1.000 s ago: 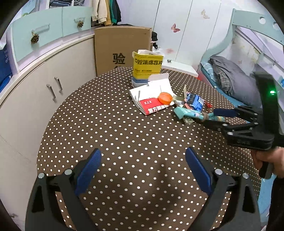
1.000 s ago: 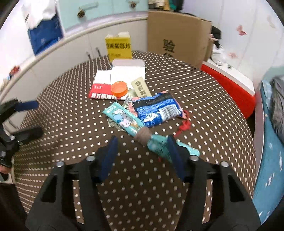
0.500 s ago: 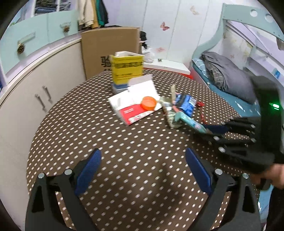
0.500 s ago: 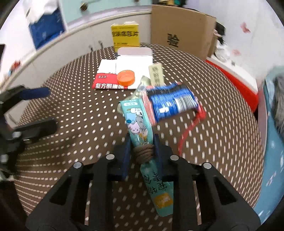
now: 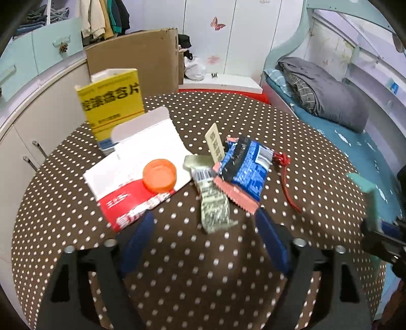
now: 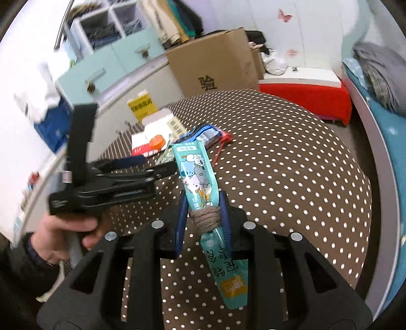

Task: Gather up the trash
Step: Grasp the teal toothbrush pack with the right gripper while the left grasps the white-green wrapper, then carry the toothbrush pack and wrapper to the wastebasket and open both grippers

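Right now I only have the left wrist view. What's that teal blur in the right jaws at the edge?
Observer: A teal pouch printed with cartoon animals. The right gripper is shut on it.
Operator: Where do the jaws grip it?
Observer: Around its middle, on a brown cord wound round it.
Operator: Is my left gripper near it?
Observer: Its tips sit close beside the pouch's upper half, but I cannot tell if they touch. Its jaws are closing with nothing between them.

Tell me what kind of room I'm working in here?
Likely a bedroom: a bed with a rumpled blanket beside the dotted table, hanging clothes, and butterfly-stickered wardrobe doors.
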A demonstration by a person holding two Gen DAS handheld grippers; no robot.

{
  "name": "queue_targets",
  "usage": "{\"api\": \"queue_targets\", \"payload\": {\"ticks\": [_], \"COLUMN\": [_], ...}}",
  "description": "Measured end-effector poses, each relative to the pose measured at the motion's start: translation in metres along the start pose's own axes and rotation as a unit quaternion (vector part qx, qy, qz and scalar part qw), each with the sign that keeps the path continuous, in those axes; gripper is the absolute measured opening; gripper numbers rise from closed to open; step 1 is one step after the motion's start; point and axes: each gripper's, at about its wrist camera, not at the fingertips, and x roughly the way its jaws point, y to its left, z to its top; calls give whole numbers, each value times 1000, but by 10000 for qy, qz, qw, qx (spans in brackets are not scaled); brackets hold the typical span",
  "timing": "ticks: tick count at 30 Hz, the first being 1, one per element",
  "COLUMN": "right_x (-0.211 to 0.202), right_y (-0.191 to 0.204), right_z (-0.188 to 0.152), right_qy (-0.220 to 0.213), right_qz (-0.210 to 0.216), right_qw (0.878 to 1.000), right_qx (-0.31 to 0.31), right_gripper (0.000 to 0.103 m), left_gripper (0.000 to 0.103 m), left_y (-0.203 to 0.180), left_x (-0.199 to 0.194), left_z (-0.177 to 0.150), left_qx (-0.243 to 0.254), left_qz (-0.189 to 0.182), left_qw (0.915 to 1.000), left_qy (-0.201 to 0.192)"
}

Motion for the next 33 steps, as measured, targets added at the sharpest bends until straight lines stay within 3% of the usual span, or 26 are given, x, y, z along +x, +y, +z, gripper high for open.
{"api": "queue_targets", "payload": {"ticks": [2, 6, 14, 16, 17, 19, 20, 21, 22, 29, 33], "right_x": [-5, -14, -17, -16, -17, -20, -23, -28, -32, -72, -95], "right_y": [-4, -7, 0, 2, 3, 3, 3, 2, 2, -12, -22], "right_z": [-4, -10, -24, -27, -29, -31, -31, -32, -32, -33, -31], "right_qy": [-28, -59, -48, -25, -14, -20, -43, -91, -132, -486, -673], "right_qz": [-12, -56, -90, -134, -156, -206, -222, -231, -249, -582, -749], "right_qw": [9999, 9997, 9996, 9995, 9995, 9993, 9992, 9991, 9989, 9959, 9934], "right_qx": [103, 209, 280, 277, 286, 315, 331, 357, 372, 484, 547], "right_gripper": [25, 25, 25, 25, 25, 25, 25, 25, 25, 25, 25], "left_gripper": [59, 21, 22, 29, 39, 42, 40, 22, 20, 18, 18], "left_y": [-2, -2, 14, 12, 11, 10, 10, 9, 9, 2, -12], "left_x": [1, -6, -41, -43, -42, -38, -35, -33, -32, -56, -83], "left_z": [2, -1, -47, -51, -51, -46, -42, -39, -36, -55, -62], "left_qx": [56, 53, 84, 229, 270, 269, 261, 263, 268, 225, 341], "left_qz": [109, -73, -245, -142, -91, -70, -83, -78, -100, -561, -759], "left_qw": [9999, 9999, 9996, 9996, 9995, 9995, 9996, 9996, 9995, 9981, 9960], "left_qy": [-49, -57, -72, -106, -114, -119, -118, -116, -101, -115, -316]}}
